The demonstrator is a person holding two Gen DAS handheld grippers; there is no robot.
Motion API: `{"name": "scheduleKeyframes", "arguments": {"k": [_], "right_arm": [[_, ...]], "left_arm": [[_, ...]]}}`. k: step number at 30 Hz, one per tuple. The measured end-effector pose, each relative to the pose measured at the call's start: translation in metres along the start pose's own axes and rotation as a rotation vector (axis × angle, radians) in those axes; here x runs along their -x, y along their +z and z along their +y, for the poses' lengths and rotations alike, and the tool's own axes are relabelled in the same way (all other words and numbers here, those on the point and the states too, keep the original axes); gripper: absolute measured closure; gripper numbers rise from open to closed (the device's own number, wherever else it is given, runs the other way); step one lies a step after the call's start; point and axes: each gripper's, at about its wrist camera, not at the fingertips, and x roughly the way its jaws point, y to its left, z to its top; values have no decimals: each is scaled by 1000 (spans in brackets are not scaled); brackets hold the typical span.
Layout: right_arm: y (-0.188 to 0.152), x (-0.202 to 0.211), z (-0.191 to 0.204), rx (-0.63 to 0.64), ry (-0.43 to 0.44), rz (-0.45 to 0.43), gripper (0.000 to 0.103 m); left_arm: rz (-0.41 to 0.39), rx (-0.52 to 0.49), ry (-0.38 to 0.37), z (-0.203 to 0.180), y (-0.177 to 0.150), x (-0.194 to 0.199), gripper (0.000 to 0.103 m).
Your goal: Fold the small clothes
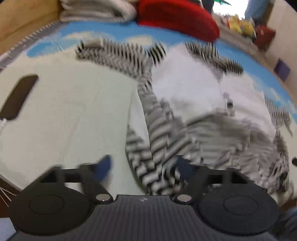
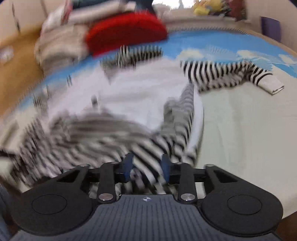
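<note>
One wide table (image 1: pixel 65 111) fills both views, covered by a pale cloth with a blue, cloud-printed band (image 2: pixel 213 42) along its far side. Spread across the middle of it lies a small striped top (image 1: pixel 185 89), white on its body with black-and-white striped sleeves and hem; one sleeve (image 2: pixel 222 76) stretches out flat to the side, ending in a plain pale cuff. The near striped hem is bunched up and blurred in both views. Beyond the garment, at the far edge, a red cushion-like bundle (image 1: pixel 176 16) sits beside a stack of folded pale cloth (image 1: pixel 96 9). A dark flat oblong thing (image 1: pixel 18 96) rests on the pale cloth, well apart from the garment.

The right gripper (image 2: pixel 146 166) has its blue pads closed on a fold of the striped hem, the fabric passing between them. The left gripper (image 1: pixel 144 166) stands with its jaws spread wide; the striped hem lies between its fingers, but the pads do not press on it.
</note>
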Motion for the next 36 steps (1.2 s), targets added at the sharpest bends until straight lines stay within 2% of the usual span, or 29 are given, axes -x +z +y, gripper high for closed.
{"name": "scheduleKeyframes", "arguments": {"k": [2,5,8,11,13,15,19,22,25,27,28,29,30,32,36], "right_arm": [[7,1,5,2,18,-55,51],[13,-8,25,70,80,-57,51],[11,-17,54,190,157,12,51],[1,-19,80,323,250,86,51],[-6,-19,93,428,294,144,51],[-12,-21,101,520,302,178,51],[-13,-25,101,612,244,197,55],[-10,-32,97,659,242,209,56],[-12,-42,101,761,204,221,56],[-12,-44,104,813,206,218,55],[-12,-46,106,842,210,209,56],[-11,-50,109,861,202,207,61],[-11,-55,110,872,198,229,100],[-11,-60,112,867,249,310,100],[-7,-16,119,900,333,259,100]], "left_arm": [[-34,17,-14,-5,9,3,13],[-23,-22,-115,-27,16,2,13],[-9,-187,-222,-64,11,2,13],[-9,-412,-269,-97,-3,1,13],[1,-555,-265,-110,-14,-4,14],[36,-665,-232,-115,-25,-12,16],[94,-799,-177,-113,-36,-27,27],[126,-879,-173,-113,-41,-37,27],[126,-925,-170,-115,-46,-45,27],[135,-882,-183,-116,-41,-52,46],[164,-846,-209,-115,-36,-54,70],[187,-813,-240,-114,-32,-53,80],[183,-815,-237,-115,-31,-49,81],[154,-861,-228,-112,-36,-31,83],[127,-866,-250,-97,-45,4,83]]}}
